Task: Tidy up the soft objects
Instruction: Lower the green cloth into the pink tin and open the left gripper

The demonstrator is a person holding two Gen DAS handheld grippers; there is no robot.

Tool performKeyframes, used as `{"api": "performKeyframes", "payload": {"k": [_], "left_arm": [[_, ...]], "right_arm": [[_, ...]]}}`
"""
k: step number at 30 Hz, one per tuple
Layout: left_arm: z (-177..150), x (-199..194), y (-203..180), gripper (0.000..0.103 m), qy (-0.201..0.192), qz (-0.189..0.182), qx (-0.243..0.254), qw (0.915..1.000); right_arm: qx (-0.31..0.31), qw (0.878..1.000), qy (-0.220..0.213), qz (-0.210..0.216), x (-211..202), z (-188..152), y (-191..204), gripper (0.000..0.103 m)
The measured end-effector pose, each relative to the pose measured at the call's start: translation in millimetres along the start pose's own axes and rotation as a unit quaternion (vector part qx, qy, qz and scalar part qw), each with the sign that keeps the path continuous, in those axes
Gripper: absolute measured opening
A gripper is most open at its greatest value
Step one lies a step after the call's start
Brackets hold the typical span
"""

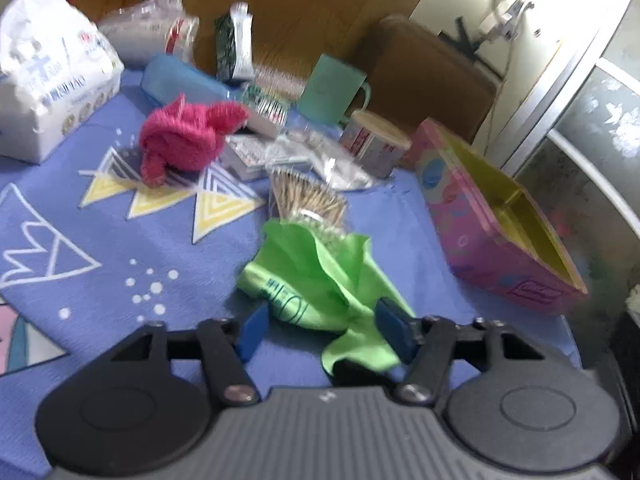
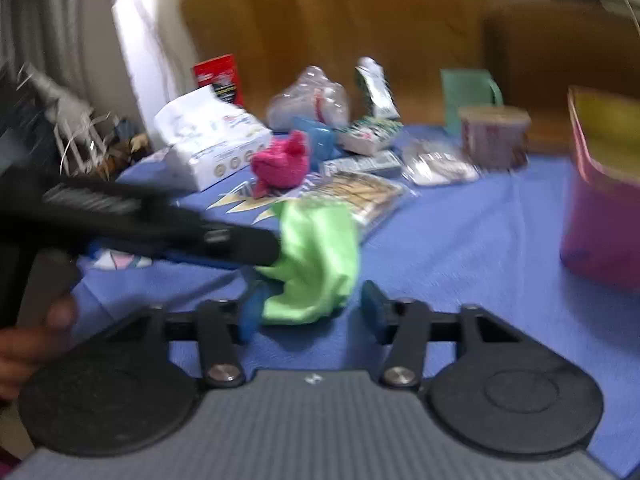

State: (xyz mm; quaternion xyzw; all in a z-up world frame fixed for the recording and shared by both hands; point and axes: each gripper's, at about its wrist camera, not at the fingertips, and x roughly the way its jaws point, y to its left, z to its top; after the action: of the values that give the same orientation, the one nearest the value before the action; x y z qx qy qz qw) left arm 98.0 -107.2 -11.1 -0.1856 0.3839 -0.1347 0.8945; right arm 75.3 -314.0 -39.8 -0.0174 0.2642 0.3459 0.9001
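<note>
Green cloth [image 1: 316,280] at lower centre of the left view, draped between both grippers above the blue mat [image 1: 100,240], probably held up for folding. Left gripper [image 1: 322,326]: the right pad seems to touch the cloth, the left stands clear; grip uncertain. Right gripper [image 2: 310,308]: jaws parted around the cloth's hanging end, not pinching. Pink box [image 1: 500,216], right, open, a likely destination. Pink knit [image 1: 188,140] and skewers [image 1: 304,196] crowd the mat beyond.

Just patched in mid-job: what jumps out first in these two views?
The bright green cloth lies crumpled on the blue mat, right between the left gripper's blue pads. Behind it sits a pink knitted bundle, and an open pink box stands at the right.
</note>
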Motion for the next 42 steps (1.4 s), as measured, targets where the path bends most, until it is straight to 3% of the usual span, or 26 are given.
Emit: {"api": "performKeyframes", "payload": {"k": [2, 4, 5, 6, 8, 12, 16, 21, 25, 28, 31, 32, 33, 36, 42], "left_arm": [[0, 3, -5, 0.031, -0.005, 0.01, 0.011, 0.9999], [-2, 4, -9, 0.011, 0.01, -0.011, 0.013, 0.9998], [-3, -1, -13, 0.012, 0.002, -0.004, 0.018, 0.9998], [-3, -5, -19, 0.011, 0.0, -0.002, 0.028, 0.9996], [1, -15, -27, 0.012, -0.008, -0.016, 0.037, 0.9992], [18, -24, -64, 0.012, -0.035, -0.048, 0.086, 0.9945], [38, -5, -120, 0.013, -0.045, -0.074, 0.149, 0.985], [54, 54, -186, 0.013, -0.021, -0.106, 0.203, 0.9732], [56, 100, -226, 0.02, 0.004, -0.104, 0.228, 0.9682], [55, 123, -248, 0.022, 0.011, -0.092, 0.242, 0.9658], [56, 139, -259, 0.035, 0.006, -0.062, 0.253, 0.9655], [56, 144, -260, 0.036, 0.003, -0.05, 0.255, 0.9657], [56, 147, -262, 0.037, 0.002, -0.039, 0.257, 0.9656], [58, 148, -260, 0.05, -0.009, -0.014, 0.256, 0.9665], [58, 135, -257, 0.054, -0.027, 0.019, 0.262, 0.9644]], "right_arm": [[-0.036, 0.999, 0.006, -0.007, 5, -3, 6, 0.058], [-0.068, 0.998, -0.001, -0.011, 12, -6, 13, 0.051], [-0.073, 0.997, -0.001, -0.013, 11, -4, 13, 0.032], [-0.079, 0.997, -0.002, -0.017, 9, -4, 13, 0.022], [-0.069, 0.997, -0.02, -0.008, -1, -3, 8, 0.016], [-0.066, 0.993, -0.088, -0.035, -32, 3, 0, 0.016], [-0.049, 0.984, -0.145, -0.09, -60, 12, -27, 0.016], [-0.005, 0.973, -0.156, -0.168, -80, 16, -81, 0.016], [0.036, 0.966, -0.138, -0.214, -89, 14, -125, 0.016], [0.064, 0.962, -0.129, -0.23, -93, 12, -148, 0.017], [0.064, 0.96, -0.111, -0.249, -83, 15, -163, 0.023], [0.068, 0.959, -0.109, -0.254, -80, 14, -169, 0.029], [0.075, 0.957, -0.108, -0.26, -80, 14, -176, 0.042], [0.101, 0.948, -0.113, -0.279, -81, 9, -190, 0.062], [0.127, 0.936, -0.142, -0.296, -101, -2, -184, 0.065]]}}
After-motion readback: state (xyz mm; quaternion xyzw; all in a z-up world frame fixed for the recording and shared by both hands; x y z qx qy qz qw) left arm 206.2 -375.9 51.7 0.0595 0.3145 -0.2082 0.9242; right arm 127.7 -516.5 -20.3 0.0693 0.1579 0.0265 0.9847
